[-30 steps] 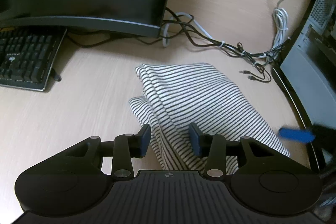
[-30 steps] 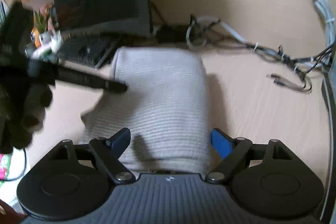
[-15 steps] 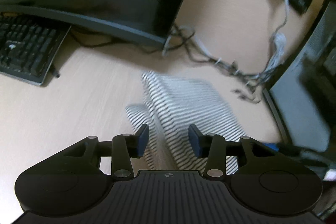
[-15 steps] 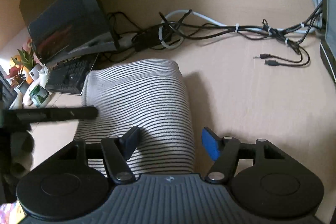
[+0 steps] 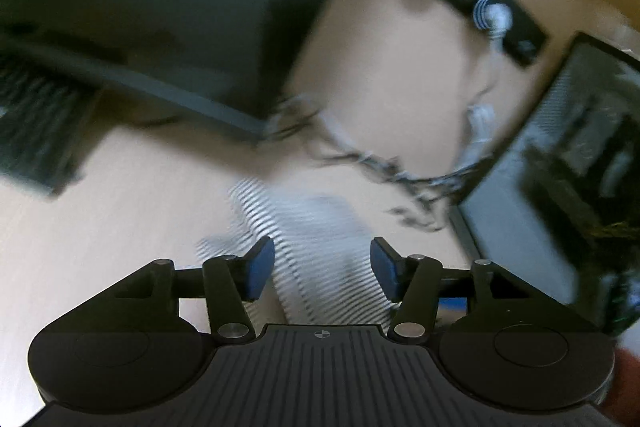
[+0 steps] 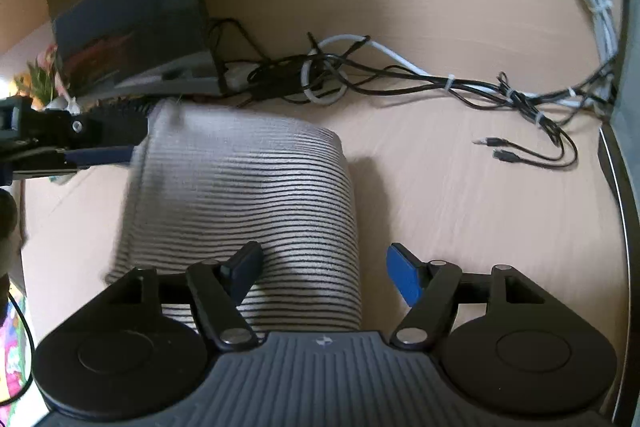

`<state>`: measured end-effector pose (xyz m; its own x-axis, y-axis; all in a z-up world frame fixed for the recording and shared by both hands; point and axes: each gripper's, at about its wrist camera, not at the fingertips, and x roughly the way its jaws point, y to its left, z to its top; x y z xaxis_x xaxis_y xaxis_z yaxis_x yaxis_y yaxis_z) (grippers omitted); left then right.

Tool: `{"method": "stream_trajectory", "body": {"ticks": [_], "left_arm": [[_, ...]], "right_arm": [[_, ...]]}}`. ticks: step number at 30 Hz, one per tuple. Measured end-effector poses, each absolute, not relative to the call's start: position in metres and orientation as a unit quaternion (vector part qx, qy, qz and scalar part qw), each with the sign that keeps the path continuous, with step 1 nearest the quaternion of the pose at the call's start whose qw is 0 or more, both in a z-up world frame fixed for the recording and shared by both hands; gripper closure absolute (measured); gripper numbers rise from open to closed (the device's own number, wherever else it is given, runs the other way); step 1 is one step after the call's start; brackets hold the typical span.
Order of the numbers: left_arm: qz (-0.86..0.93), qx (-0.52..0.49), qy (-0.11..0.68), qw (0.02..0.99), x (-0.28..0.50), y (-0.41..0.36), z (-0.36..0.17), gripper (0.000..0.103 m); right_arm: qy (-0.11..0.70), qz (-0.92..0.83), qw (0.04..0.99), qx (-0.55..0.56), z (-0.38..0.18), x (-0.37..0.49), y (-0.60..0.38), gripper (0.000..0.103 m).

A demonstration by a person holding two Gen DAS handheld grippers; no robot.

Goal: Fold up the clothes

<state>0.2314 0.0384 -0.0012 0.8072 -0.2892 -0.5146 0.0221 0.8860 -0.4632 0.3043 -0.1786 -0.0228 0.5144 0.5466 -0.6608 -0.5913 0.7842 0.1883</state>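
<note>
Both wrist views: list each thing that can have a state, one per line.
Striped garment: folded into a compact stack, lying on the desk.
Left claw: open, holding nothing.
Right claw: open, holding nothing.
Monitor: screen dark.
Two cable plugs: unplugged, lying loose on the desk.

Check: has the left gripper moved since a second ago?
Yes. The left gripper has pulled back and tilted up: the striped garment and the monitor behind it sit differently in its blurred view.

Left view motion-blurred, dim; right view sharper, fisheye-warped
</note>
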Motion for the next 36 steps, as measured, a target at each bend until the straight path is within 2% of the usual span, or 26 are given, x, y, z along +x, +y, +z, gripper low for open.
{"method": "stream_trajectory", "body": {"ticks": [4, 6, 8, 10, 12, 17, 21, 25, 27, 30, 33, 36], "left_arm": [[-0.066, -0.252, 0.304, 0.916, 0.217, 0.055, -0.018, 0.045], [-0.057, -0.267, 0.306, 0.912, 0.210, 0.063, -0.026, 0.047], [-0.048, -0.281, 0.308, 0.908, 0.203, 0.071, -0.035, 0.047], [-0.038, -0.295, 0.310, 0.903, 0.195, 0.080, -0.043, 0.047], [-0.029, -0.309, 0.312, 0.898, 0.188, 0.088, -0.051, 0.047], [-0.138, -0.277, 0.263, 0.914, 0.244, 0.064, -0.013, 0.042], [-0.113, -0.204, 0.311, 0.921, 0.305, 0.046, -0.025, 0.044], [-0.100, -0.174, 0.348, 0.916, 0.320, 0.048, -0.043, 0.046], [-0.100, -0.174, 0.350, 0.915, 0.321, 0.050, -0.045, 0.046], [-0.099, -0.182, 0.353, 0.912, 0.323, 0.052, -0.046, 0.046], [-0.099, -0.178, 0.358, 0.911, 0.321, 0.053, -0.047, 0.046], [-0.099, -0.190, 0.362, 0.907, 0.324, 0.055, -0.051, 0.044]], "right_arm": [[0.325, 0.337, 0.879, -0.089, -0.010, 0.279, -0.162, 0.036], [0.298, 0.354, 0.879, -0.117, -0.002, 0.262, -0.152, 0.042], [0.279, 0.370, 0.874, -0.148, 0.001, 0.248, -0.137, 0.054], [0.299, 0.387, 0.858, -0.159, -0.002, 0.245, -0.124, 0.056], [0.335, 0.392, 0.840, -0.172, -0.012, 0.249, -0.112, 0.056], [0.345, 0.398, 0.833, -0.171, -0.013, 0.250, -0.114, 0.055], [0.341, 0.404, 0.833, -0.163, -0.009, 0.249, -0.121, 0.055], [0.343, 0.391, 0.851, -0.077, 0.012, 0.273, -0.153, 0.046], [0.359, 0.358, 0.862, -0.013, 0.015, 0.307, -0.168, 0.046], [0.412, 0.319, 0.849, 0.082, -0.004, 0.360, -0.175, 0.045], [0.465, 0.301, 0.823, 0.125, -0.033, 0.385, -0.173, 0.039], [0.483, 0.319, 0.801, 0.152, -0.041, 0.385, -0.172, 0.040]]}}
